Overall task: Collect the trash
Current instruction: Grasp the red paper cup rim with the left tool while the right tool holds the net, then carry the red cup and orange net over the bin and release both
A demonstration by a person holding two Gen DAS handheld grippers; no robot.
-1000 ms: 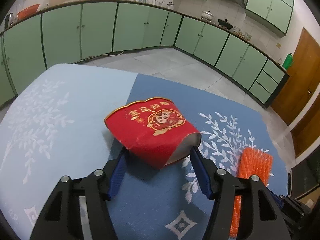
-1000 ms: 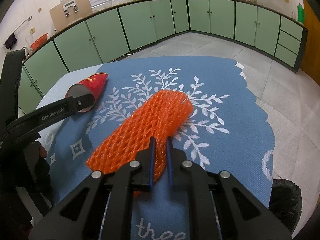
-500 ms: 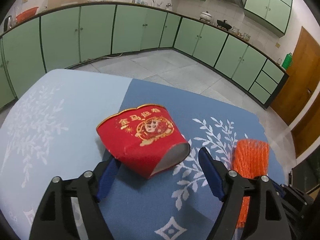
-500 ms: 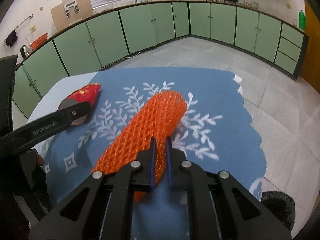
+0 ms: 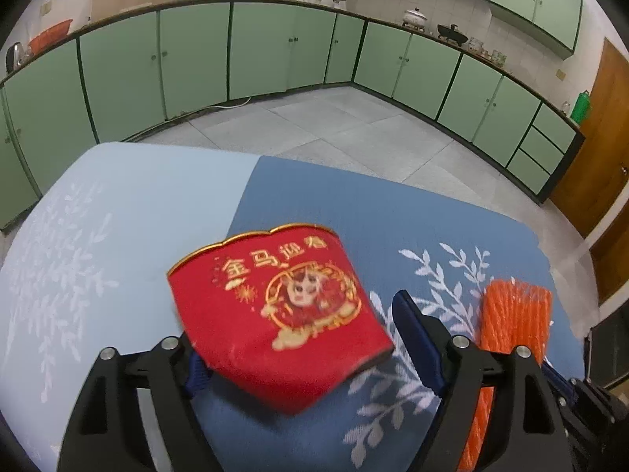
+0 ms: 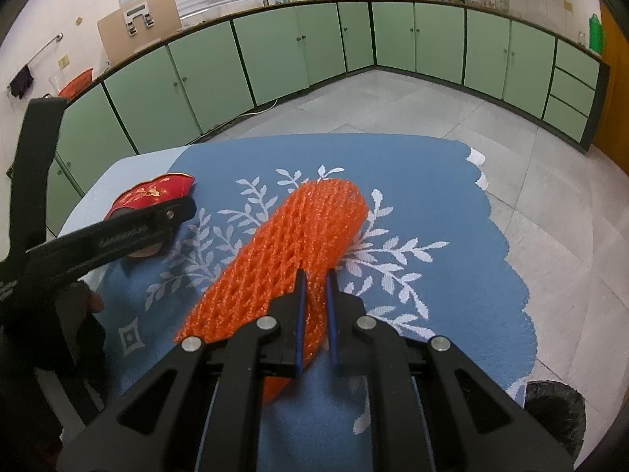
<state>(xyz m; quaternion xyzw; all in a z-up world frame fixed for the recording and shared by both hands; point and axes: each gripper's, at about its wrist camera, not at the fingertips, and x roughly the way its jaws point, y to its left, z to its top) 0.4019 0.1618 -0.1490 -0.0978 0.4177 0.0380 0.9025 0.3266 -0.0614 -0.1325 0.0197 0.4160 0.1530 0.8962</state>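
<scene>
A flattened red paper cup point(image 5: 281, 310) with gold print lies between the fingers of my left gripper point(image 5: 298, 338), whose jaws are spread wide; the cup looks raised off the blue cloth and covers the left finger. It also shows in the right wrist view point(image 6: 151, 196). My right gripper point(image 6: 314, 287) is shut on an orange foam net sleeve point(image 6: 291, 251) and holds it above the table; the sleeve shows at the right in the left wrist view point(image 5: 515, 314).
The table has a blue cloth point(image 6: 412, 181) with white leaf patterns. A black-lined trash bin point(image 6: 554, 405) stands on the floor at the table's lower right. Green cabinets point(image 5: 275, 51) ring the room. A wooden door point(image 5: 597, 137) is at the right.
My left gripper opened wider, and the red cup now lies further in between its fingers and looks lifted. My right gripper has raised the orange net sleeve off the cloth.
</scene>
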